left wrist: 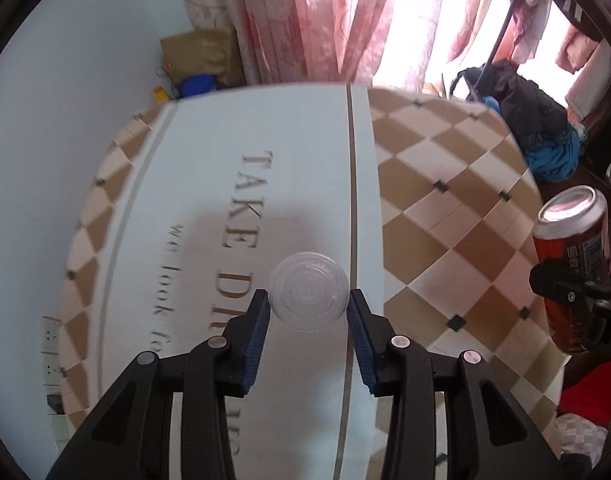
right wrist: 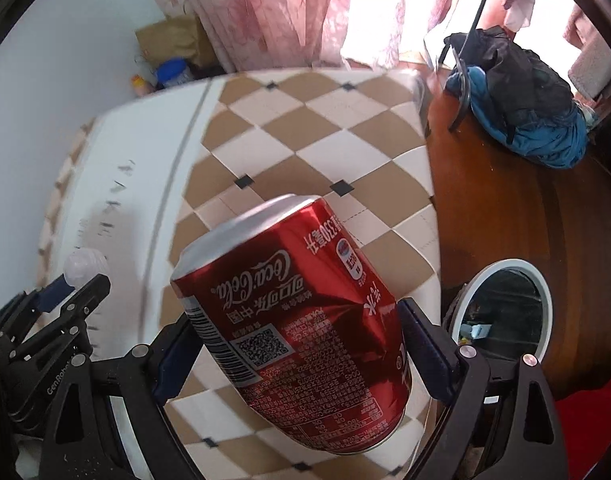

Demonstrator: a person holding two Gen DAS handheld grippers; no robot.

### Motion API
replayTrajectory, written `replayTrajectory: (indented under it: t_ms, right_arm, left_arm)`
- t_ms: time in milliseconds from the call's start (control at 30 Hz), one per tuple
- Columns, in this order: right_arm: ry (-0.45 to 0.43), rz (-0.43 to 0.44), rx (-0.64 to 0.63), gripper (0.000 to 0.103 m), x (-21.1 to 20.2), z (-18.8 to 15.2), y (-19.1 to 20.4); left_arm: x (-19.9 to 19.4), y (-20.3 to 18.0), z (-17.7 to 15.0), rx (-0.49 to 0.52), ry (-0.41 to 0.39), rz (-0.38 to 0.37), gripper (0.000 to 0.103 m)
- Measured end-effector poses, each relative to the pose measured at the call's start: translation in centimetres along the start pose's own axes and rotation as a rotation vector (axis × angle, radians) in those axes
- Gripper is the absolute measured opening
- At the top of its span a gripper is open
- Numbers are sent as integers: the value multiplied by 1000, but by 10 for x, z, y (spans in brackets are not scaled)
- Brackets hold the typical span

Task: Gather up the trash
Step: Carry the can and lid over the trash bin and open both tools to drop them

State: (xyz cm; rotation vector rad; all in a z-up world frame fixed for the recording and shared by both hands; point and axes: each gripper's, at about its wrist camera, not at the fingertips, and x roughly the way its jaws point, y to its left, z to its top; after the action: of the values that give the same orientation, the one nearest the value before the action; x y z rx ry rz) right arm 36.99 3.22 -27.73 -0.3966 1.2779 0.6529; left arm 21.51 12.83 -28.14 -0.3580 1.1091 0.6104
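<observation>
Chequered brown-and-cream cloth [right wrist: 317, 136] covers the table beneath both my grippers, with a broad white runner [left wrist: 265, 152] lying over it, printed with grey letters that begin "TAKE". Pink flowered curtains [left wrist: 305, 20] hang behind the table, bright with daylight. Off the table's right edge a dark wooden floor [right wrist: 505, 208] shows, and on it a heap of black and blue clothing [right wrist: 533, 112]. Nearer to me on that floor stands a bin with a white rim [right wrist: 547, 300] and a dark liner; it sits low and to the right of my right gripper [right wrist: 295, 354].

That right gripper is clamped on a red Coca-Cola can [right wrist: 293, 320]. The blue pads press its sides near the middle, one on each flank. The can is dented, held above the cloth and tipped, its silver end pointing away from me and to the left. From the left wrist view the same can appears at the far right, its silver end facing up.

My left gripper [left wrist: 309, 308] pinches a small clear plastic lid [left wrist: 308, 291] right at the fingertips, a pad touching each edge. The lid is round, ridged in rings, and hangs over the runner's lettering.
</observation>
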Motion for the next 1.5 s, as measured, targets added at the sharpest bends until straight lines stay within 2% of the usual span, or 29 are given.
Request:
replayTrajectory:
  t_ms: [133,267,400,567,700,800,933,1033,1067,1100,1133,1167,1233,1300,1333,1367,1500]
  right_arm:
    - [-84,59,52,93,-50,-15,-22]
    - [-173,106,127,93,-104,-31,-55]
    - [-247,121,220,93,-147,-54,-116]
    - [-268,73,355,93,-165,-87,-211]
    - [-210,49,475,93,-142,-113,-287]
    - [-138,73,578,93,-106,-130,-343]
    - [-70,91,651,93,-66,-140,-390]
    - [-24,100,689,94,-34,-141,-415]
    - [-19,106,700,94,-25,-142,-421]
    - [-6,128,706,94,-16,-141,-427]
    - [13,139,712,94,-7,-140,-431]
    - [21,141,715,94,-4,-140,-433]
    - [41,161,713,100,7,-138,-434]
    - [45,142,705,101,10,-138,-434]
    - [52,130,696,103,10,-139,-431]
    - [58,110,689,103,8,-142,-429]
    - [63,36,650,103,-9,-155,-420]
  left_arm:
    - [-45,-6,3,7,-83,-6,36]
    - [-94,-41,13,55,-167,-55,36]
    - [-137,-95,22,117,-230,-145,36]
    - [-158,-187,30,219,-228,-298,36]
    - [-127,-264,28,265,-109,-425,36]
    - [-85,-311,27,273,14,-475,36]
    - [-25,-361,33,263,192,-524,36]
    - [1,-386,36,256,263,-517,37]
    - [6,-391,37,253,277,-499,42]
    - [13,-397,39,256,284,-485,48]
    - [16,-401,38,260,284,-476,66]
    - [18,-403,39,263,281,-462,79]
    - [18,-405,37,258,273,-447,82]
    - [20,-404,34,264,274,-415,85]
    - [19,-402,30,267,268,-398,96]
    - [17,-401,27,275,258,-372,101]
    - [4,-386,16,317,203,-268,101]
